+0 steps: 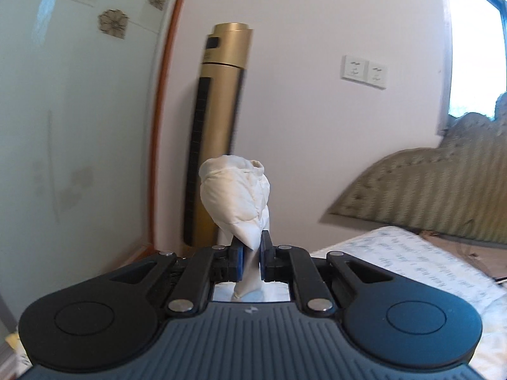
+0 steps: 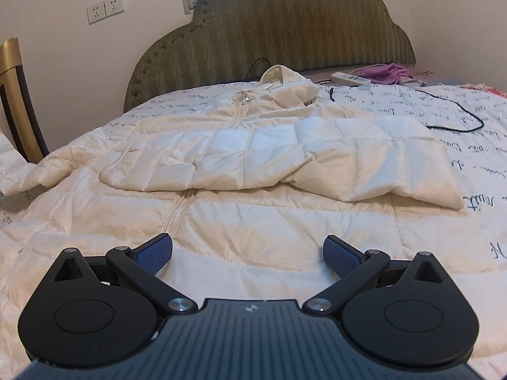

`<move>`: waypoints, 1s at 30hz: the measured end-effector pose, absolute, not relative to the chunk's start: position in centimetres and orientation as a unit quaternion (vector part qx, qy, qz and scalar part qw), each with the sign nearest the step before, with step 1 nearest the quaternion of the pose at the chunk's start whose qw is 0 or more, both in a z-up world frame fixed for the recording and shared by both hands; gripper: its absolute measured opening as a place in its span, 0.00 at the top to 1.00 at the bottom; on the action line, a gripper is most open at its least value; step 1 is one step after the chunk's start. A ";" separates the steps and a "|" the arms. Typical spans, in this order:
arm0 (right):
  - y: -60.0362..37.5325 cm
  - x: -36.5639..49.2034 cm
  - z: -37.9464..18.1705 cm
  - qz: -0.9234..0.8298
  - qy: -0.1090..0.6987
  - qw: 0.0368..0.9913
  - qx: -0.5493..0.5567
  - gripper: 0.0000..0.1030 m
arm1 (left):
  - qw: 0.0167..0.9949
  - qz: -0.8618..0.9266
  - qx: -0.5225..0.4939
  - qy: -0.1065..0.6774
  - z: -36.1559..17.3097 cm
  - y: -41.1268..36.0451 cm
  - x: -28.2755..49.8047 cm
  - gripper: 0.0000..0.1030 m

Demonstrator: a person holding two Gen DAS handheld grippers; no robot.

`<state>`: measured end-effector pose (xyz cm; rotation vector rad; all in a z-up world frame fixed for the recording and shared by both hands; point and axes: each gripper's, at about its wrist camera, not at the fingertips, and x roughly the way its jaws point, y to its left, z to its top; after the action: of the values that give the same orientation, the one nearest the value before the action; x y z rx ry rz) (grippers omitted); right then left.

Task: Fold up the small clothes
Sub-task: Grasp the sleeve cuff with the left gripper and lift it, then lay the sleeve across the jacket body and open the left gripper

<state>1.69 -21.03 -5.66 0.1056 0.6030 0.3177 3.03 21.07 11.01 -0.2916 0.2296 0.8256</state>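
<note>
Bedspread (image 2: 475, 120) bears jacket (image 2: 253, 145), hood toward headboard (image 2: 285, 25); left tongs (image 1: 252, 258) pinch its sleeve (image 1: 236, 196), right tongs (image 2: 248, 255) gape.

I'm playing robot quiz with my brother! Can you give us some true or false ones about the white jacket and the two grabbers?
1. The left gripper pinches a bunch of white fabric. True.
2. The right gripper holds the jacket's hood. False: it is open and holds nothing.
3. The white jacket lies on the bed with one sleeve folded across it. True.
4. The purple cloth sits between the right gripper's fingers. False: it lies far off, by the headboard.
5. The jacket's zipper is wide open. False: it looks zipped shut.
</note>
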 end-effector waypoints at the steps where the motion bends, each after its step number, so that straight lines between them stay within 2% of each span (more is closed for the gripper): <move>1: -21.0 1.7 -5.7 0.156 0.295 0.941 0.052 0.00 | 0.904 0.389 -0.138 0.111 11.3 20.3 3.5 0.91; 6: -20.4 1.4 -5.7 0.154 0.291 0.944 0.030 0.00 | 0.940 0.304 -0.116 0.108 12.1 15.5 5.5 0.91; 11: -19.7 1.1 -5.7 0.155 0.285 0.946 0.007 0.00 | 0.961 0.210 -0.103 0.147 10.9 9.6 8.7 0.91; 21: -22.0 1.3 -5.8 0.148 0.278 0.946 0.074 0.00 | 0.970 0.089 -0.057 0.218 6.4 -0.7 12.9 0.91; 30: -22.2 1.3 -5.9 0.150 0.276 0.946 0.085 0.00 | 0.963 -0.037 -0.020 0.266 3.0 -10.5 14.9 0.91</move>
<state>1.29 -22.20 -5.88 0.1728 0.5618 0.3065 14.88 -10.55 3.00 -0.0400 0.5378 -0.0756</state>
